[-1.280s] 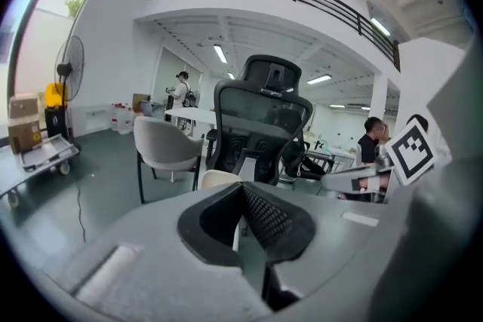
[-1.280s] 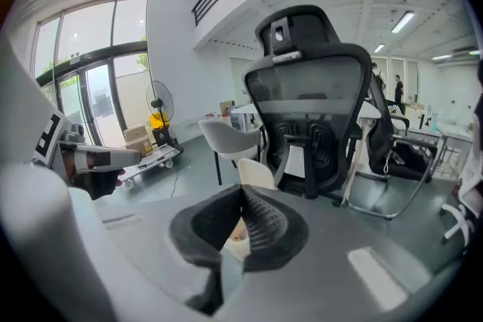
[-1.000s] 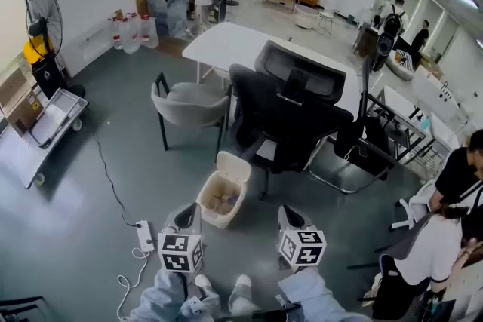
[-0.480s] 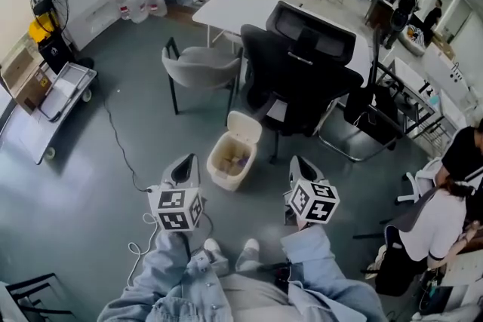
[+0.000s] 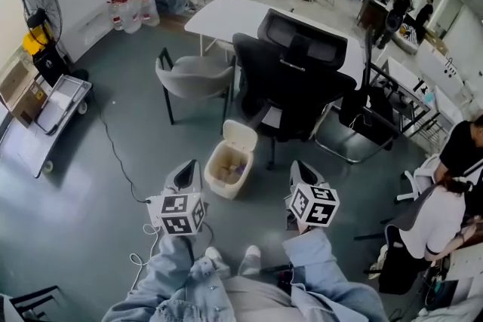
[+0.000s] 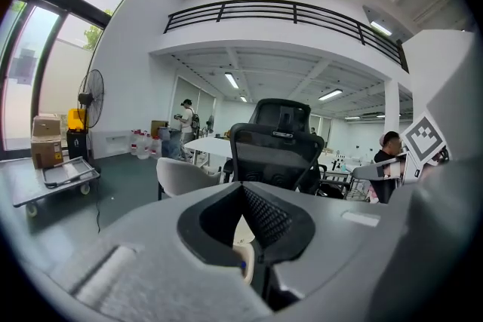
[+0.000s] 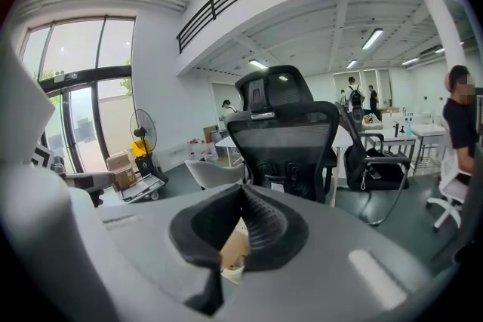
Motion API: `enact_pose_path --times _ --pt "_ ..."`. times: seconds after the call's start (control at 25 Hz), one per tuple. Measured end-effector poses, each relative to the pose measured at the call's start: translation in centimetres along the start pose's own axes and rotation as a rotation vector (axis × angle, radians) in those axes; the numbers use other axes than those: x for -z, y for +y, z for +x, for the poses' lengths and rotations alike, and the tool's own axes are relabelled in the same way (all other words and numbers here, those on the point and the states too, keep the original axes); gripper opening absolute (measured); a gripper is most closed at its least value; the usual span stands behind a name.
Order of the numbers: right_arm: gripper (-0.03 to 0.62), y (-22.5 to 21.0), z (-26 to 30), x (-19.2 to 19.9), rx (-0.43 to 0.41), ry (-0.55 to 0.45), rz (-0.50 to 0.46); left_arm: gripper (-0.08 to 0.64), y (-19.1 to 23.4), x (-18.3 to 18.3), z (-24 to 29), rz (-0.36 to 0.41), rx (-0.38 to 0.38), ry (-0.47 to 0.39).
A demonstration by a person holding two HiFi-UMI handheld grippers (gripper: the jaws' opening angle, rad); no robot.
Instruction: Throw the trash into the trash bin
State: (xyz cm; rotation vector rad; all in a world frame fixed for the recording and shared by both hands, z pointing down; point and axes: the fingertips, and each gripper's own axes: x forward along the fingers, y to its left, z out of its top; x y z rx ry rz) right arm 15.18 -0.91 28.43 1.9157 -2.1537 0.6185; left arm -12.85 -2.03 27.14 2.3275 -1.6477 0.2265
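The cream trash bin point(image 5: 229, 171) stands open on the grey floor, its lid point(image 5: 241, 136) tipped up at the back and some trash point(image 5: 235, 169) lying inside. My left gripper point(image 5: 188, 166) hangs to the bin's left, my right gripper point(image 5: 297, 165) to its right, both pointing past it toward the chairs. In the left gripper view, the left gripper point(image 6: 243, 189) has its jaws together with nothing between them. The right gripper point(image 7: 242, 189) looks the same in its own view. A sliver of the bin point(image 7: 232, 249) shows below the right jaws.
A black office chair point(image 5: 294, 90) stands just behind the bin, a grey chair point(image 5: 195, 75) to its left and a white table point(image 5: 226, 15) beyond. A power strip with cable point(image 5: 148, 206) lies by my left leg point(image 5: 177, 279). People point(image 5: 453, 170) sit at the right.
Both grippers have risen a little and stayed shut. The head view has tipped down, so more of my legs shows. The bin has not moved.
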Motion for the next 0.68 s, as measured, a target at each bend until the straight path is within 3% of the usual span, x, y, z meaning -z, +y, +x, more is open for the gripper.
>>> enact_pose_path --times 0.68 --pt "0.003 -1.5 1.1 -1.0 0.000 -0.014 0.024 0.009 -1.1 -0.7 1.1 0.027 0.012 -0.013"
